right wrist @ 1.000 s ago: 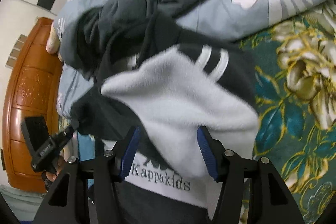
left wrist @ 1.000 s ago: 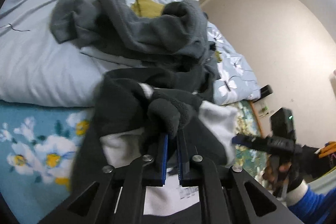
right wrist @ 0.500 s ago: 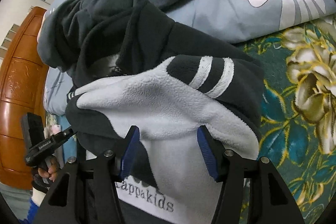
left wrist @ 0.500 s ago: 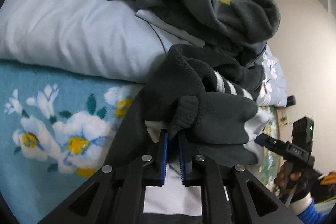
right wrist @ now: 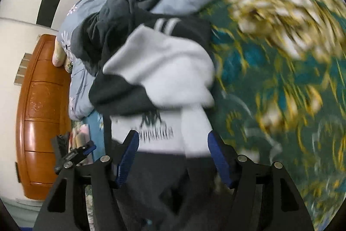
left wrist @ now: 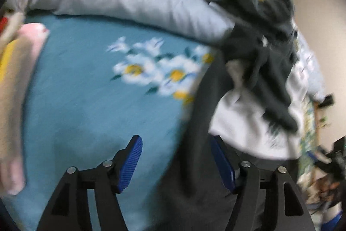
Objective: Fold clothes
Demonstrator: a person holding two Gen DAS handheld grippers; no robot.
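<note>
Now both grippers gape wide over the rumpled black-and-white fleece point(right wrist: 164, 70), sleeve flopped across its chest.

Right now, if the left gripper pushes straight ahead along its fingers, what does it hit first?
Likely the black-and-white fleece sweatshirt, whose dark edge hangs between the open left gripper fingers; the teal floral bedsheet lies beyond. Blur leaves depth uncertain.
</note>
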